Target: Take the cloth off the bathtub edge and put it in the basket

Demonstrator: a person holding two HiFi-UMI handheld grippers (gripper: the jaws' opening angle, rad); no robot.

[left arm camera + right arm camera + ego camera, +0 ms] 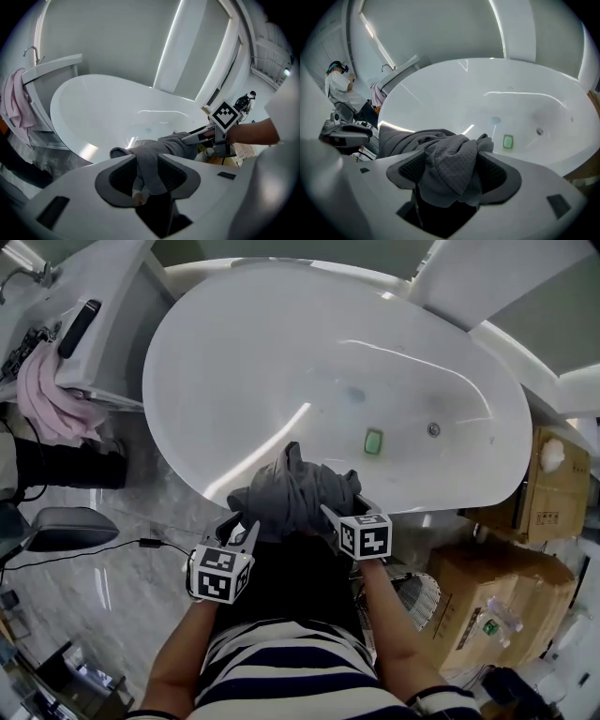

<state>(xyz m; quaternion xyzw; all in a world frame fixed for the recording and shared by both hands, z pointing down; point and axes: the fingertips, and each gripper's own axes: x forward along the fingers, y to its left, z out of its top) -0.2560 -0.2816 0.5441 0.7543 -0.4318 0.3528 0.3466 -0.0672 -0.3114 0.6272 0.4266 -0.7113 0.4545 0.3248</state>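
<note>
A crumpled grey cloth (pixel 295 493) lies bunched on the near rim of the white bathtub (pixel 441 501). My left gripper (pixel 242 529) is at the cloth's left end. In the left gripper view a narrow fold of the cloth (pixel 147 173) hangs between its jaws, and the dark pads stand apart from it on both sides. My right gripper (pixel 336 521) is at the cloth's right end. Its jaws stand wide, and a thick bundle of the cloth (pixel 450 164) sits loosely between them.
A green drain plug (pixel 373 441) lies in the tub. A pink towel (pixel 52 404) hangs at the far left beside a white cabinet. Cardboard boxes (pixel 497 606) and a white wire basket (pixel 420 601) stand to the right. A black cable (pixel 150 543) crosses the marble floor.
</note>
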